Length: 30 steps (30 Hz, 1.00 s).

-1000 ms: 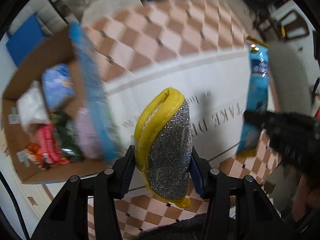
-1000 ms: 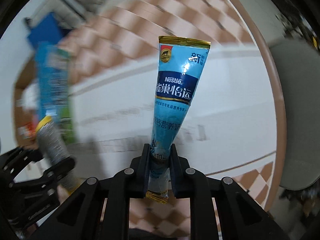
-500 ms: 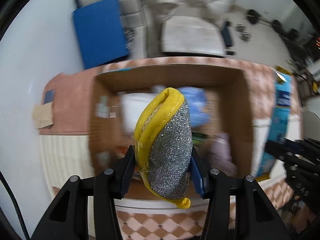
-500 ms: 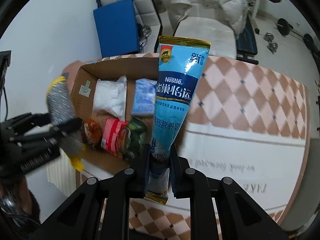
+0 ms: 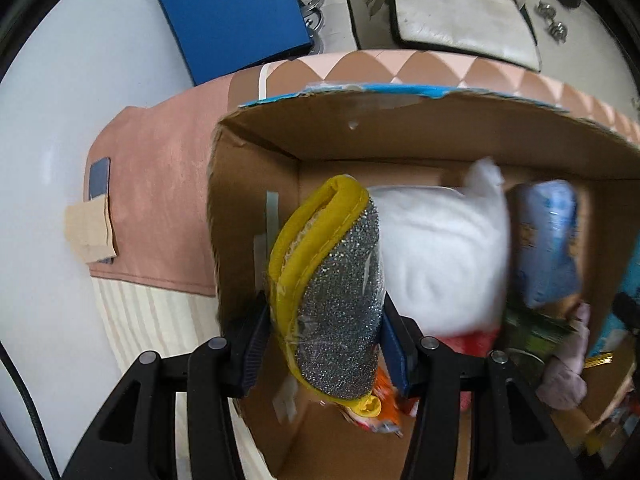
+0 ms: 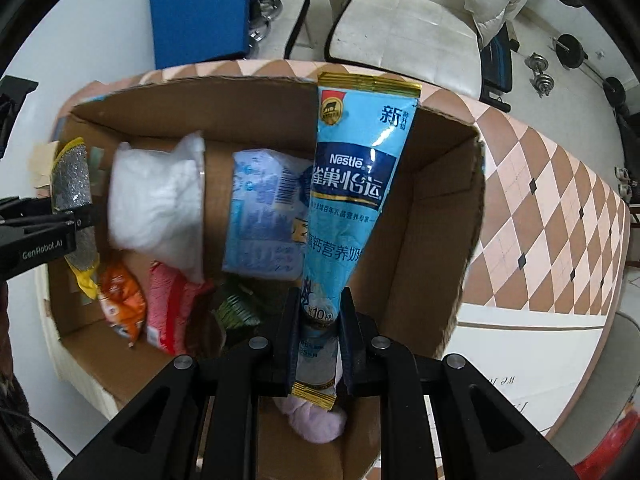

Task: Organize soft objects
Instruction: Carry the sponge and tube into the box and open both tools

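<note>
While clamped upright, sponge (image 5: 332,304) and sachet (image 6: 352,196) overhang box (image 6: 440,240).

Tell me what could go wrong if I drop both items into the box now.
1. The sponge in the left gripper hangs near the box's left wall, so it may catch the rim or fall outside.
2. The sachet in the right gripper is long; it may land propped on the blue pack rather than flat.
</note>
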### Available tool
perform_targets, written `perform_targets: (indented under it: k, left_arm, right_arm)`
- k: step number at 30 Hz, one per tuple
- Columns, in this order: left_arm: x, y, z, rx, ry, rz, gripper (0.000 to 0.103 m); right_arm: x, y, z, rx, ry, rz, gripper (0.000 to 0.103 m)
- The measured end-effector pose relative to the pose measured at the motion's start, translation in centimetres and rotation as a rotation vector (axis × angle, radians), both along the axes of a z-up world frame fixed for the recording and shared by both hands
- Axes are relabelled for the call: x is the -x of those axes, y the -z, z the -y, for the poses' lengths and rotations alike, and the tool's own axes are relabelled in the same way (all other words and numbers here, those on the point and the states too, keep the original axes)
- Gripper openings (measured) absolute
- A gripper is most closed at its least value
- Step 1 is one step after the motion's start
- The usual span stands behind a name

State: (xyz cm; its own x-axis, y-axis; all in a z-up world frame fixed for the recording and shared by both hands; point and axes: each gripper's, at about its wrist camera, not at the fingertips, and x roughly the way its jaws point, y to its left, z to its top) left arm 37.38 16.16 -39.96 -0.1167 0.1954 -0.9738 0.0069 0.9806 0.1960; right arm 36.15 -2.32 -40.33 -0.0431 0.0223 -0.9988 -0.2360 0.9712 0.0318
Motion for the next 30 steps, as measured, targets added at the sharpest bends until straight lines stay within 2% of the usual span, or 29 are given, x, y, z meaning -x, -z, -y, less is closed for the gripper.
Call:
perform_targets:
  k: [7, 10, 11, 12, 14, 17, 18, 19, 21, 23, 28, 30]
  left_arm:
    - [-1.3, 1.2, 0.5, -0.031, 0.026, -0.013, 0.049]
    - [-1.5, 0.7, -0.1, 0.009, -0.008, -0.020, 0.051]
    - [-1.6, 0.5, -0.4, 0.031, -0.021, -0.013, 0.052]
    - [-1.6, 0.2, -0.7, 0.056, -0.035, -0.009, 0.054]
    - [-1.4, -0.2, -0.9, 0.087, -0.055, 0.000, 0.060]
    - [-1.1, -0.8, -0.8, 0.118, -0.069, 0.013, 0.072]
    - [-0.9, -0.9, -0.7, 0.126, -0.071, 0.017, 0.086]
    - [-0.7, -1.1, -0.6, 0.132, -0.072, 0.025, 0.090]
    - [-0.2, -1.6, -0.3, 0.129, -0.071, 0.039, 0.096]
    - [0.6, -2.2, -0.1, 0.134, -0.074, 0.060, 0.097]
    - [3.7, -3.7, 0.5, 0.157, -0.092, 0.121, 0.097]
    - [5.2, -4.2, 0.8, 0.158, -0.100, 0.153, 0.097]
  right_arm:
    - [-0.9, 2.2, -0.4, 0.074, -0.031, -0.025, 0.018]
    - [-1.0, 2.5, -0.6, 0.101, -0.039, -0.036, 0.023]
    - [-0.9, 2.3, -0.5, 0.097, -0.034, -0.030, 0.032]
    - [-0.9, 2.2, -0.5, 0.089, -0.029, -0.024, 0.046]
    - [-0.8, 1.5, -0.3, 0.066, -0.018, -0.016, 0.060]
    - [-0.5, 0.7, -0.1, 0.051, -0.006, -0.005, 0.060]
    - [-0.3, 0.5, -0.1, 0.047, -0.003, -0.005, 0.060]
    - [-0.1, 0.2, 0.0, 0.040, 0.000, -0.002, 0.061]
    - [0.2, -0.3, 0.1, 0.030, 0.003, 0.008, 0.074]
    - [0.8, -0.9, 0.1, 0.013, 0.008, 0.017, 0.081]
    - [3.4, -2.1, 0.3, 0.000, 0.021, 0.044, 0.082]
    - [4.6, -2.5, 0.2, 0.002, 0.030, 0.058, 0.094]
